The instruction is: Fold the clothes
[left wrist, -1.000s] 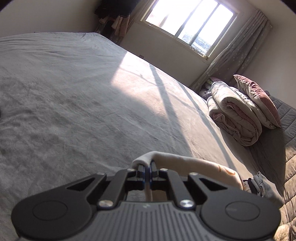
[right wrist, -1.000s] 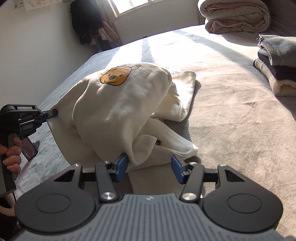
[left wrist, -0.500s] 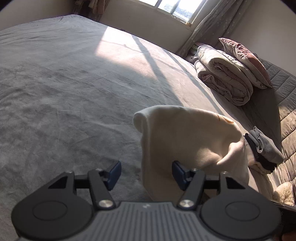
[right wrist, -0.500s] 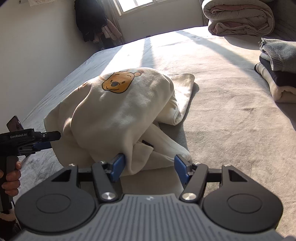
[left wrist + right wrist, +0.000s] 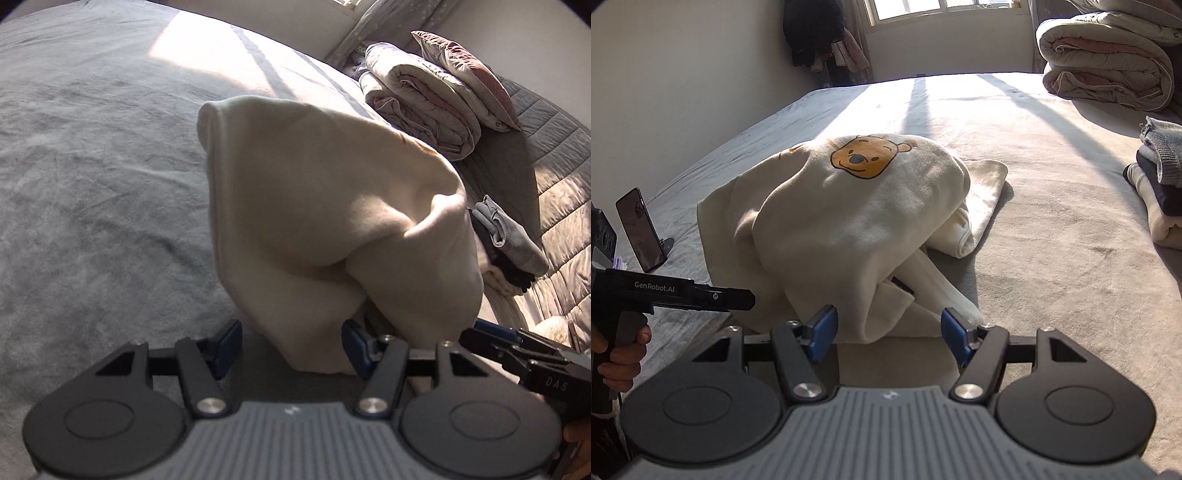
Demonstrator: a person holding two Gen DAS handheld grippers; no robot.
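Observation:
A cream sweatshirt (image 5: 849, 221) with an orange bear face print (image 5: 866, 157) lies in a loose heap on the grey bed (image 5: 1052, 229). It also shows in the left wrist view (image 5: 332, 229), bunched and humped. My left gripper (image 5: 291, 349) is open, its blue pads on either side of the heap's near edge, not gripping. It shows from the side in the right wrist view (image 5: 738, 299). My right gripper (image 5: 888, 334) is open at the heap's front hem. Its tip shows in the left wrist view (image 5: 491, 334).
A stack of folded clothes (image 5: 1160, 192) sits at the right of the bed, also in the left wrist view (image 5: 506, 243). A rolled quilt (image 5: 1108, 62) and a pillow (image 5: 469, 77) lie at the head. A phone on a stand (image 5: 641, 230) is at the left edge.
My left gripper was shut on the sweatshirt's edge a second ago; it has opened, let the cloth drop and pulled back. The heap has settled lower. My right gripper stayed open and backed off slightly.

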